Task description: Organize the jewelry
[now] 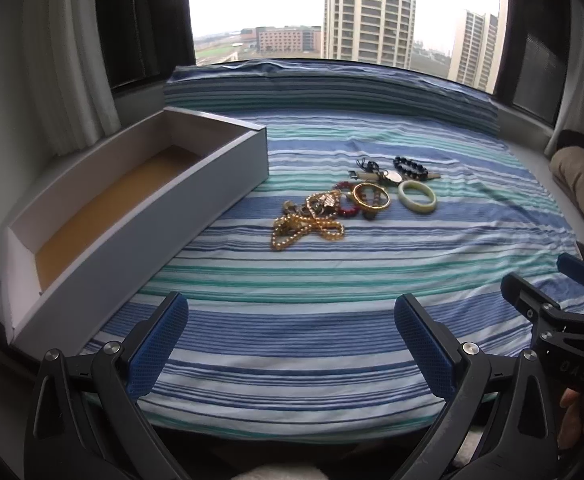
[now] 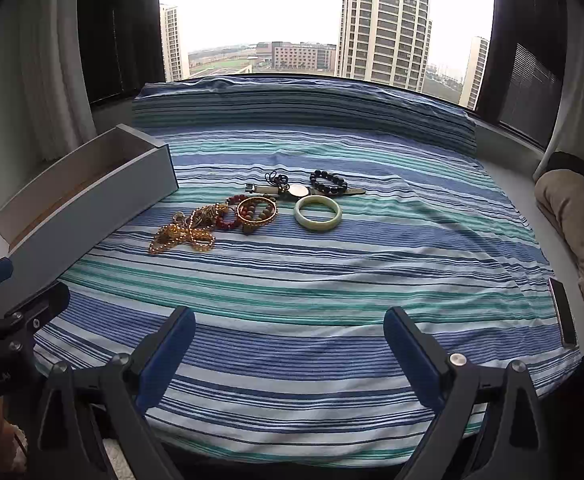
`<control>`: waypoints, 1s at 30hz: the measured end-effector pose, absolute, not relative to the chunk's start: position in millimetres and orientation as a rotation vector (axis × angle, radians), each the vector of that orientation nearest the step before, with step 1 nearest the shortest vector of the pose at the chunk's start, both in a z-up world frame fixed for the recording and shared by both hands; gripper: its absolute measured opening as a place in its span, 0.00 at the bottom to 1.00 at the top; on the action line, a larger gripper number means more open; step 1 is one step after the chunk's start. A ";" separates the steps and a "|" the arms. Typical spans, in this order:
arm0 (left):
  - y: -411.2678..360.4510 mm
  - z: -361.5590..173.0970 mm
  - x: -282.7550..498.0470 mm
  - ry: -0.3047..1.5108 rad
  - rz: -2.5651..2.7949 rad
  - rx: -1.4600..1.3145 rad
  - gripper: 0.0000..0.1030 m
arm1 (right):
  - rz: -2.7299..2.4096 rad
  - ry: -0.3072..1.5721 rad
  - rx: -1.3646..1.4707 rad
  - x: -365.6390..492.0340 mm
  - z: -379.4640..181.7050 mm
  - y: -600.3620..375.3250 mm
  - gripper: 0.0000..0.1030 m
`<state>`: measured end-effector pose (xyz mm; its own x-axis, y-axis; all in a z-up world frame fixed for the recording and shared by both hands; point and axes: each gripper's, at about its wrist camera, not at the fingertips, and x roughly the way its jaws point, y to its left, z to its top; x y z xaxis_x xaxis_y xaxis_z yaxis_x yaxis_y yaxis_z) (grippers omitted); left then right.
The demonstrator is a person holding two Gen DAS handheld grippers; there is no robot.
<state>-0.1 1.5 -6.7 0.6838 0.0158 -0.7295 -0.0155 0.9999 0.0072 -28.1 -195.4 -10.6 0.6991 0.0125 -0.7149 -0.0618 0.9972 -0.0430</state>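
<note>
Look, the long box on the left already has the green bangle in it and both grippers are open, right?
Not quite. The long box holds nothing; the left wrist view shows its bare brown bottom. The green bangle lies on the striped sheet with the other jewelry. Both hand-held grippers are open.

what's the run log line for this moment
stage: start | left gripper: open, empty | right gripper: open, empty | jewelry: piled on sheet | box: empty

Landmark: jewelry pile [image 2: 248, 212] on the striped cloth [image 2: 331, 292].
Left of pile: open box [image 2: 92, 208], well apart.
Right end of pile: bangle [image 2: 317, 208], lying flat.
Behind bangle: watch [image 2: 299, 191] and bead bracelet [image 2: 328, 182].
Before pile: both grippers, apart from it.
</note>
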 end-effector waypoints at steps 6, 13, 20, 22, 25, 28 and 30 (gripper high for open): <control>2.4 -6.7 -0.6 0.817 0.023 0.004 0.99 | 0.041 0.798 -0.061 -27.8 -11.3 -195.1 0.94; -3.0 -8.3 -0.6 0.814 0.032 0.033 0.99 | 0.040 0.802 -0.058 -27.7 -12.4 -194.7 0.94; -1.5 -12.8 2.7 0.834 0.033 0.034 0.99 | 0.036 0.808 -0.055 -27.8 -15.1 -196.0 0.94; -0.8 -13.9 3.1 0.835 0.036 0.035 0.99 | 0.032 0.811 -0.056 -26.4 -15.4 -196.1 0.94; 0.3 -14.3 4.1 0.837 0.036 0.030 0.99 | 0.031 0.809 -0.061 -25.3 -14.3 -195.0 0.94; -0.7 -15.4 5.5 0.842 0.035 0.033 0.99 | 0.035 0.807 -0.062 -25.4 -13.6 -194.8 0.94; -2.2 -16.0 4.9 0.845 0.035 0.036 0.99 | 0.035 0.806 -0.060 -24.8 -13.6 -195.6 0.94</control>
<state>4.9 -2.2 -16.0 0.6631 0.0451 -0.7472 -0.0161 0.9988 0.0460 -24.8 -195.6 -13.6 0.6921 0.0086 -0.7218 -0.0544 0.9977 -0.0403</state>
